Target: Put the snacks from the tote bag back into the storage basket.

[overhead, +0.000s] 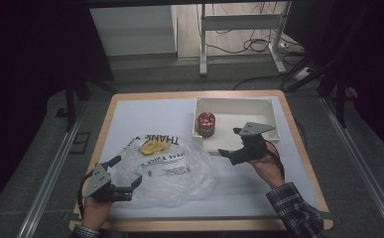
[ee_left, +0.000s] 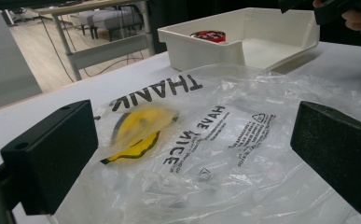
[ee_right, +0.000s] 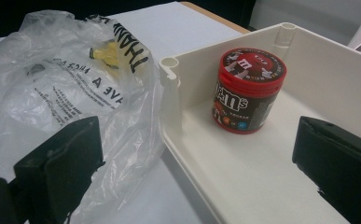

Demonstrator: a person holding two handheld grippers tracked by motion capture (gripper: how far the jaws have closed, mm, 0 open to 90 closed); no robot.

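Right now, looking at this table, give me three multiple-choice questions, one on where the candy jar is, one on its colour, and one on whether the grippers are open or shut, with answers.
1. Where does the candy jar stand?
A. Inside the white bin
B. On the plastic bag
C. On the floor

2. What colour is the jar's lid?
A. Blue
B. Red
C. Green

3. How do the left gripper and the right gripper stand?
A. Both shut on the bag
B. Left shut, right open
C. Both open, holding nothing

Answers: 1 A, the jar stands upright in a corner of the bin. 2 B, the right gripper view shows a red lid. 3 C, each gripper view shows its jaws wide apart with nothing between them.
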